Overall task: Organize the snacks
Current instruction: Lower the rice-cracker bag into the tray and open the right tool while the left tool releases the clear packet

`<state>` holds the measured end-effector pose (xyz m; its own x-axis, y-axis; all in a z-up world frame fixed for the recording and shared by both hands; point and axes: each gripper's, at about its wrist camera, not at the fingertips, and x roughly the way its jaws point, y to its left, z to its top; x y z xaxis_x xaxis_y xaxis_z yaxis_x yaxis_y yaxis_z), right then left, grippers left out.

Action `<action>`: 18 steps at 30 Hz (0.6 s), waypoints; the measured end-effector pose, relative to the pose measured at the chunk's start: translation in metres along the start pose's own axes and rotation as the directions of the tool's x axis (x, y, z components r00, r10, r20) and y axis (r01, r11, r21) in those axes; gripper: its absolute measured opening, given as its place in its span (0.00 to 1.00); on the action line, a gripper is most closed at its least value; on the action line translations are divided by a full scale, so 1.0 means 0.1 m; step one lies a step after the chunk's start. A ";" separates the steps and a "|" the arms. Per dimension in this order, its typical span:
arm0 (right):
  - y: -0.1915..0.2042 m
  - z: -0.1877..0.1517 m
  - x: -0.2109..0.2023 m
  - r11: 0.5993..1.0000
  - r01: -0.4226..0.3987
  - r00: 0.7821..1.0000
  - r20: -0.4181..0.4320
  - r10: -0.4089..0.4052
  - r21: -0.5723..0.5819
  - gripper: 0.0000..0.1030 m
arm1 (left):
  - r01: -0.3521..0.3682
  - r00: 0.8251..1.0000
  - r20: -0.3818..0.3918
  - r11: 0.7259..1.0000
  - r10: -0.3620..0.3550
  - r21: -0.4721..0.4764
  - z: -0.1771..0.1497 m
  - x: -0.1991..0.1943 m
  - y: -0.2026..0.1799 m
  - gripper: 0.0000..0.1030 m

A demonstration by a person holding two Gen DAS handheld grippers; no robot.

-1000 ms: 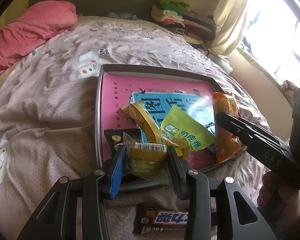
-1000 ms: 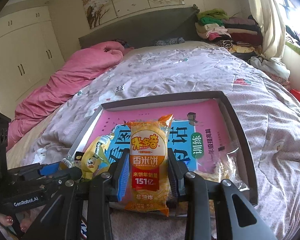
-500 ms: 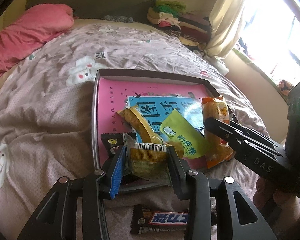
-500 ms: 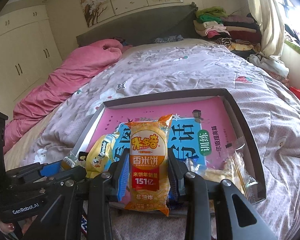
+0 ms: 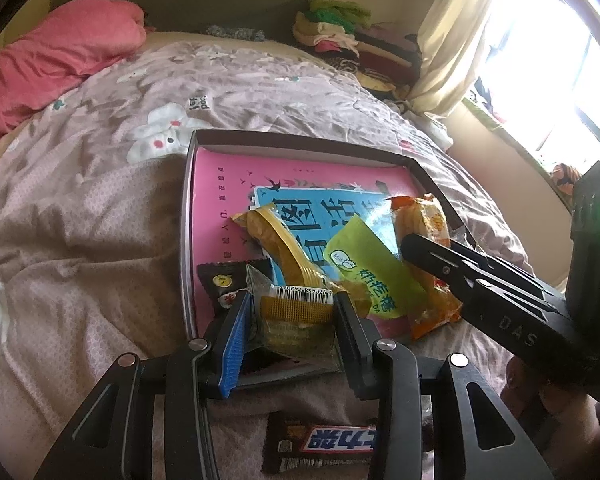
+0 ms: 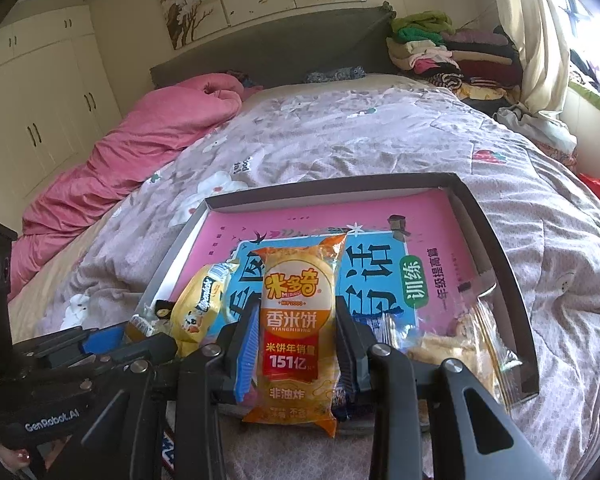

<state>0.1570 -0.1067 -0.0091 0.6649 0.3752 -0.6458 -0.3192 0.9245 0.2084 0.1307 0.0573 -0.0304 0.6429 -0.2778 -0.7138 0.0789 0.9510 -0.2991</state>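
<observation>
On the bed [image 6: 340, 140], the dark-rimmed tray [image 6: 496, 240] lined with a pink book [image 5: 236, 184] sits a little farther from both cameras than a second ago, its contents unmoved. The right gripper [image 6: 296, 340] stays clenched on the orange rice-cracker packet [image 6: 300, 320], upright over the tray's near edge. The left gripper [image 5: 292, 316] keeps its grasp on a clear-wrapped pastry [image 5: 296, 320] at the tray's near left corner. A green sachet [image 5: 372, 276] lies between them; a chocolate bar [image 5: 324, 446] rests on the quilt outside the near edge.
</observation>
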 end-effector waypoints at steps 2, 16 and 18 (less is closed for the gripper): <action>0.01 0.01 0.03 1.000 0.008 1.000 -0.001 -0.008 -0.004 0.34 | 0.006 1.000 0.002 1.000 -0.006 0.003 0.01 0.01 0.00 0.42; 0.09 -0.01 0.16 1.000 0.005 1.000 -0.023 -0.006 -0.023 0.34 | 0.021 1.000 0.000 1.000 -0.021 0.005 0.02 0.03 0.02 0.42; 0.09 -0.02 0.18 1.000 0.013 1.000 -0.024 -0.014 -0.025 0.34 | 0.021 1.000 -0.001 1.000 -0.021 0.008 0.03 0.05 0.02 0.42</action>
<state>0.1648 -0.0918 -0.0199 0.6528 0.3609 -0.6660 -0.3274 0.9273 0.1816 0.1363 0.0579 -0.0322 0.6403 -0.2979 -0.7080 0.0984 0.9459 -0.3090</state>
